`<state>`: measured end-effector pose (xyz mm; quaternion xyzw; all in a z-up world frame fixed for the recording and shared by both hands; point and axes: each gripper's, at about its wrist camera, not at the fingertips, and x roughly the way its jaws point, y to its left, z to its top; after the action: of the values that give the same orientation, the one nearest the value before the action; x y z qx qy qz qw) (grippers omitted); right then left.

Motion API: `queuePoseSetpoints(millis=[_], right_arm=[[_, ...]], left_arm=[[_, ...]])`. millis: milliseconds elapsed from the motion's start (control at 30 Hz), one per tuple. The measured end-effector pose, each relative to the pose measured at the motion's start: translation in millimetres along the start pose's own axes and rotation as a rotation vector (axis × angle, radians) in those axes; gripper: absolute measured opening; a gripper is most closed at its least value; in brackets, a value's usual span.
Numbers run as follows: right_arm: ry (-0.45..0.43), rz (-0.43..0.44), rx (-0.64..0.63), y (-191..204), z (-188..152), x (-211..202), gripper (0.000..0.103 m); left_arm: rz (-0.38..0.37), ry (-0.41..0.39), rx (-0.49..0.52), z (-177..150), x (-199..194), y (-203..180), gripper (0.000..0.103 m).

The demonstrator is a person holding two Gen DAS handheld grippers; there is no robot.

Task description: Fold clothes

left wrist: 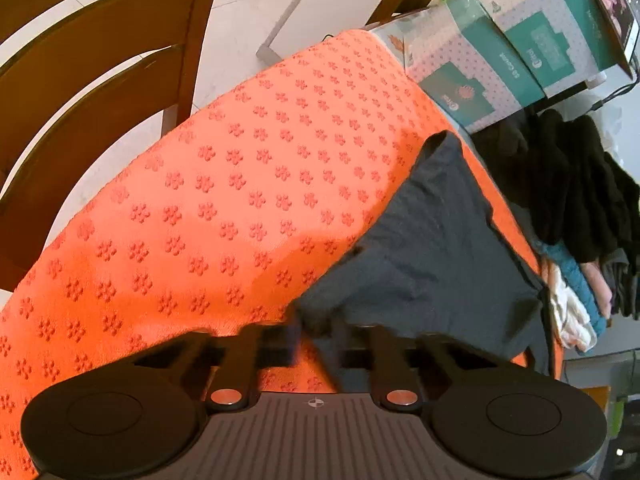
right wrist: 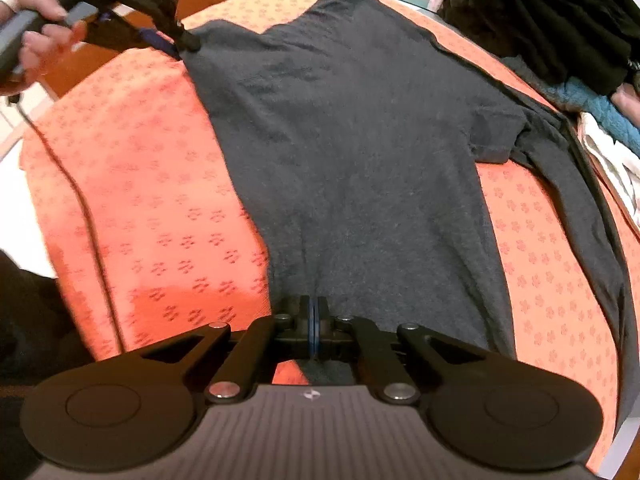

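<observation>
A dark grey T-shirt point(right wrist: 352, 152) lies spread on an orange mat point(right wrist: 152, 184) with a flower pattern. My right gripper point(right wrist: 314, 320) is shut on the shirt's near edge. My left gripper point(right wrist: 182, 42) shows at the upper left of the right wrist view, held by a hand, shut on a far corner of the shirt. In the left wrist view the left gripper point(left wrist: 316, 336) pinches the shirt point(left wrist: 424, 248), which stretches away to the right over the mat point(left wrist: 200, 200).
A pile of dark, teal and white clothes point(right wrist: 580, 60) lies along the mat's right side. Teal and white boxes point(left wrist: 500, 60) stand at the far end. A wooden chair point(left wrist: 80, 80) stands to the left, over a pale floor.
</observation>
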<state>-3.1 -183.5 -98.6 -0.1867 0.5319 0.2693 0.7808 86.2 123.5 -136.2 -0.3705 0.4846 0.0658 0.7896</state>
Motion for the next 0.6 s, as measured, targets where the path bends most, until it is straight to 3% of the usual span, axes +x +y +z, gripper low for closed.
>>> queuePoseSetpoints(millis=[100, 333, 467, 600], right_arm=[[0.016, 0.046, 0.0, -3.2, -6.2, -13.4, 0.0], [0.021, 0.04, 0.026, -17.5, -14.5, -19.0, 0.001], [0.004, 0.048, 0.041, -22.1, -8.0, -18.1, 0.004], [-0.031, 0.053, 0.089, -25.1, 4.8, -15.1, 0.014]], left_arm=[[-0.003, -0.001, -0.015, -3.0, -10.2, 2.1, 0.008], [0.028, 0.005, -0.004, -17.9, -23.2, 11.0, 0.011], [0.061, 0.008, 0.068, -14.1, -34.7, 11.0, 0.021], [0.072, 0.011, 0.197, 0.8, -47.4, 0.8, 0.029]])
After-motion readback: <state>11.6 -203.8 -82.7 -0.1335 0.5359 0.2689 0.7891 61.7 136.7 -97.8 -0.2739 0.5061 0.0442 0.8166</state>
